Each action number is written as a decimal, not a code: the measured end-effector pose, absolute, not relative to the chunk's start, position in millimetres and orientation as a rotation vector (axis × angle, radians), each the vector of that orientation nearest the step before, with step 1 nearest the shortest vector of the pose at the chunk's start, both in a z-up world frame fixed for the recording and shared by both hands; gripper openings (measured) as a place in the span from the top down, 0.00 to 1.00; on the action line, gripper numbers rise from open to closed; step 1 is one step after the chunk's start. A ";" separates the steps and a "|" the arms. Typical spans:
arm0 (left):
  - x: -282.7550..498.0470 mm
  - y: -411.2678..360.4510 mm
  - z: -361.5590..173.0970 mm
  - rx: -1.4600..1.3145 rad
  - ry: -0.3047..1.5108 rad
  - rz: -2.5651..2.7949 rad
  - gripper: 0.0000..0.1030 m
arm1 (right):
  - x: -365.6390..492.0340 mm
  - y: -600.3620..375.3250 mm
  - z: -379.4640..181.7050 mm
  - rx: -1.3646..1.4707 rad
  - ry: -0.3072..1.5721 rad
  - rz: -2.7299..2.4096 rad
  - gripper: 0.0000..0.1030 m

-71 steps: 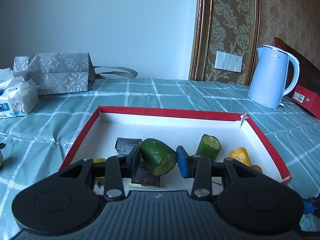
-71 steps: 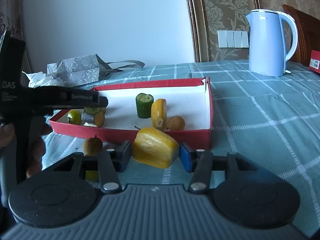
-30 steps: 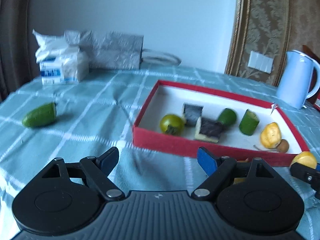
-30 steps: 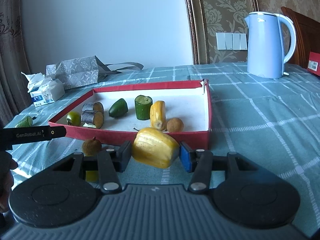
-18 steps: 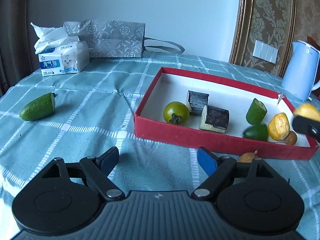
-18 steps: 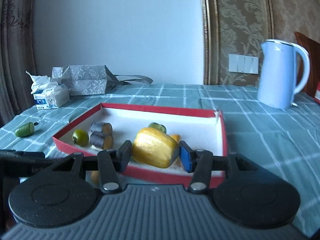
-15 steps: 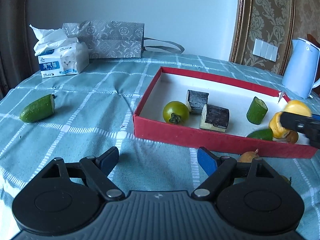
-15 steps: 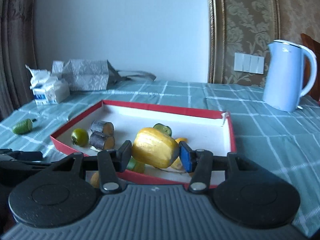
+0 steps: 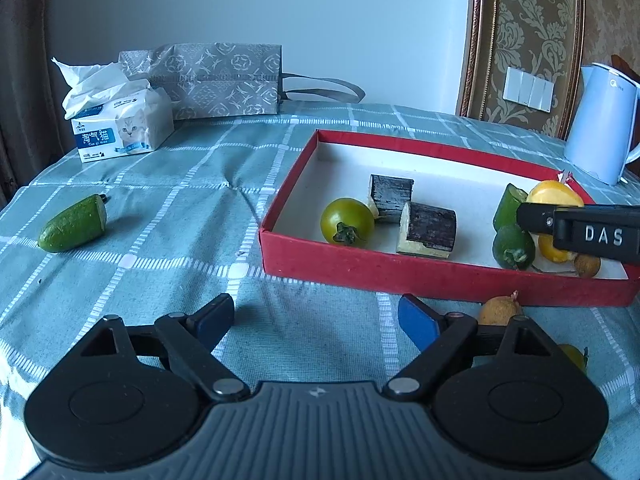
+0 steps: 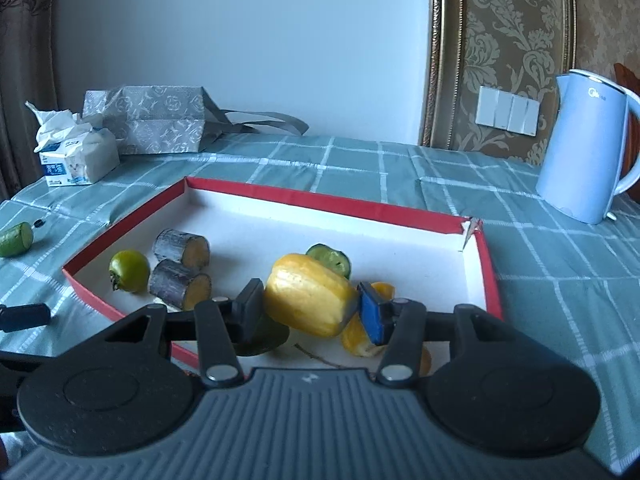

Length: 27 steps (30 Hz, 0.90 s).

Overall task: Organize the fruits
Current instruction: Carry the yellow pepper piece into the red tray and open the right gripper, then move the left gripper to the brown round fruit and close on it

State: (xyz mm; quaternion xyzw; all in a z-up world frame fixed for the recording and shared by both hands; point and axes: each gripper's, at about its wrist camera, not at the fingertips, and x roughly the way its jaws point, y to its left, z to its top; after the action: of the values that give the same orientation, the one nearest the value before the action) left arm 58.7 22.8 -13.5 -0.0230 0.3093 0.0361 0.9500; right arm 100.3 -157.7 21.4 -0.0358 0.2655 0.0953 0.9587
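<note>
The yellow fruit (image 10: 310, 300) is pinched by the right gripper (image 10: 311, 307) above the red box (image 10: 320, 200); it should be lowered gently (clear of the fruit inside). The left gripper (image 9: 316, 318) is held before the box; its empty jaws are opening.

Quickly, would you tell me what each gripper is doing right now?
Left gripper: jaws opening, nothing between them.
Right gripper: closed on the yellow fruit piece, above the red tray.

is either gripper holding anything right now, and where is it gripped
The right gripper holds a yellow fruit piece, pads clamped on its two ends. The left gripper is opening with nothing between its jaws.
</note>
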 end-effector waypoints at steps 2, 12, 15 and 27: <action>58.8 22.4 -13.7 -0.046 0.629 0.073 0.13 | 103.1 -163.4 22.0 -0.052 0.539 0.175 0.53; 58.9 22.0 -14.0 -0.043 0.631 0.072 0.12 | 111.2 -168.9 15.4 -0.084 0.550 0.123 0.25; 58.7 22.0 -13.9 -0.044 0.630 0.072 0.11 | 102.2 -170.2 15.8 -0.098 0.513 0.097 0.22; 51.7 37.6 -8.6 -0.163 0.603 0.030 0.11 | 26.2 -224.6 18.2 0.097 0.366 0.029 0.13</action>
State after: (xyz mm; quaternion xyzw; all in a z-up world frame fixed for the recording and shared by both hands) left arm 51.7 37.6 -8.6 -0.0803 0.2967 0.0147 0.9515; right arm 26.1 -224.6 18.2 0.0484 0.1818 0.0143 0.9820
